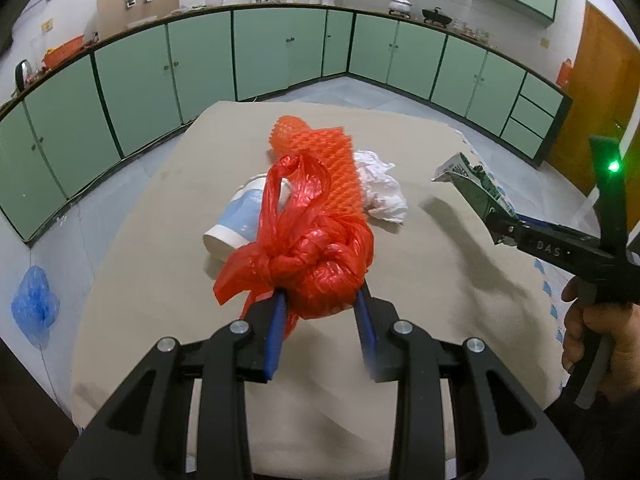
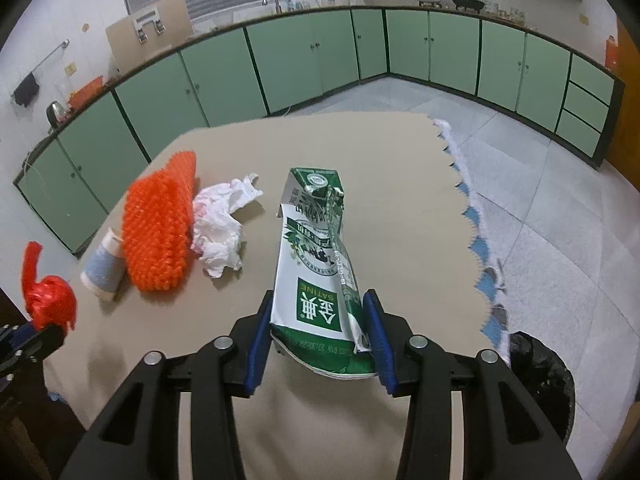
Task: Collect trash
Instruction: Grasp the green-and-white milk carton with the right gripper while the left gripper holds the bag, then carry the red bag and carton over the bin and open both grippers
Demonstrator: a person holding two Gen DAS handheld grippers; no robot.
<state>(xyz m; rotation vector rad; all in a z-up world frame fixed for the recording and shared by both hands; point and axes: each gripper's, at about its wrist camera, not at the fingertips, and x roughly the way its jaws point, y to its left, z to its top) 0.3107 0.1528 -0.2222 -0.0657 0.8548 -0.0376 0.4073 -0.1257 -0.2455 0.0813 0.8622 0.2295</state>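
Observation:
My left gripper [image 1: 320, 300] is shut on a knotted red plastic bag [image 1: 320, 264], held above the cardboard-covered table [image 1: 400, 340]. The same bag [image 2: 50, 300] shows at the left edge of the right wrist view. My right gripper [image 2: 318, 300] is shut on the bottom end of a flattened green-and-white milk carton [image 2: 316, 264]. From the left wrist view the carton [image 1: 472, 184] hangs clear of the table in that gripper [image 1: 496, 220], a hand on its handle. On the table lie an orange foam net [image 2: 160, 232], crumpled white paper [image 2: 220, 232] and a tipped paper cup [image 2: 102, 272].
A dark round bin [image 2: 540, 372] stands on the floor by the table's right edge. A blue plastic bag [image 1: 34, 304] lies on the floor to the left. Green kitchen cabinets [image 1: 280, 52] run along the far walls.

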